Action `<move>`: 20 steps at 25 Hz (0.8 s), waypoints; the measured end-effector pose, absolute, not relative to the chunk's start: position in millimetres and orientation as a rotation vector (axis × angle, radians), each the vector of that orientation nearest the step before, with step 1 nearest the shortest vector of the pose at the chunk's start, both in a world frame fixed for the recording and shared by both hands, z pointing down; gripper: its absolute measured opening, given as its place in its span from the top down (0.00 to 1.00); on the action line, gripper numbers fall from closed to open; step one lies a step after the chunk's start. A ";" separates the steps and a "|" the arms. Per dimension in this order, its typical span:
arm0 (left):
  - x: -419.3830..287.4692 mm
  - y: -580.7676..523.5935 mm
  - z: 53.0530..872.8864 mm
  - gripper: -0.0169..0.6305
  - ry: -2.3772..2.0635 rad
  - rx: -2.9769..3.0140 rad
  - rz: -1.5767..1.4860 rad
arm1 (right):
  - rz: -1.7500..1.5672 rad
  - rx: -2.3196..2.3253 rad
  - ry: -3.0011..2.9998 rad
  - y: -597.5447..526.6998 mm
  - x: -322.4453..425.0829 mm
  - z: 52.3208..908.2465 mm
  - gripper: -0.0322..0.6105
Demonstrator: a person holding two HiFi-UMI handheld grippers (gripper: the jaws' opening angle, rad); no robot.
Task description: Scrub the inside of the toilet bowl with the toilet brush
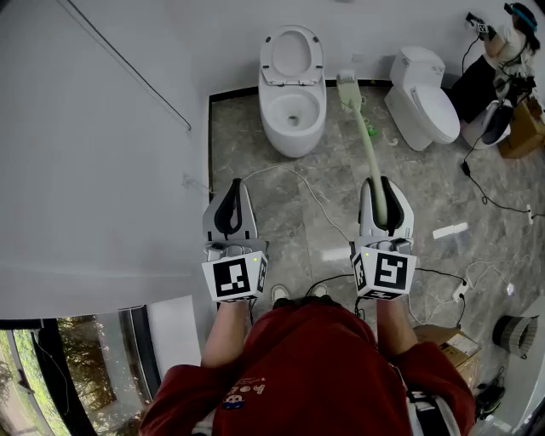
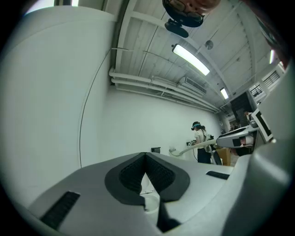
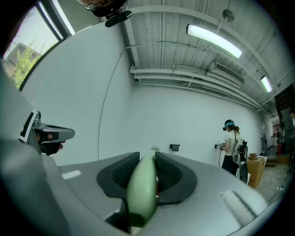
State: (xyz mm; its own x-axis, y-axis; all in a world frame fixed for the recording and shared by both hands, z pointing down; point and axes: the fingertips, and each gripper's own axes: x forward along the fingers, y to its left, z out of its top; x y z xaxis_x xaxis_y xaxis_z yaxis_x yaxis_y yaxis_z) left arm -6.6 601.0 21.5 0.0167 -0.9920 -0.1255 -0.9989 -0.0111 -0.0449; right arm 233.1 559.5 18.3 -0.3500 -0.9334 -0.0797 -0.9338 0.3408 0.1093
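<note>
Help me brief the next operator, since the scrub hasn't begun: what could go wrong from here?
1. The right gripper clamps the toilet brush only at its handle end; the long handle might twist or slip under scrubbing load.
2. A white cable lies on the floor between the person and the open toilet; a step forward could snag it.

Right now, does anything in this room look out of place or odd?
Yes. The second toilet, lid shut, looks turned at an angle to the wall, unlike the open toilet beside it. Loose cables trail across the floor in front of both.
</note>
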 end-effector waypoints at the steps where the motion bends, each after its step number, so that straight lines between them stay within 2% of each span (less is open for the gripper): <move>1: -8.9 600.5 21.6 0.96 2.119 -2.154 0.088 | 0.216 -1.790 2.569 559.3 230.8 18.4 0.77; 20: -66.4 611.2 35.3 0.96 2.112 -2.208 0.113 | 0.199 -1.823 2.596 574.3 167.9 30.0 0.77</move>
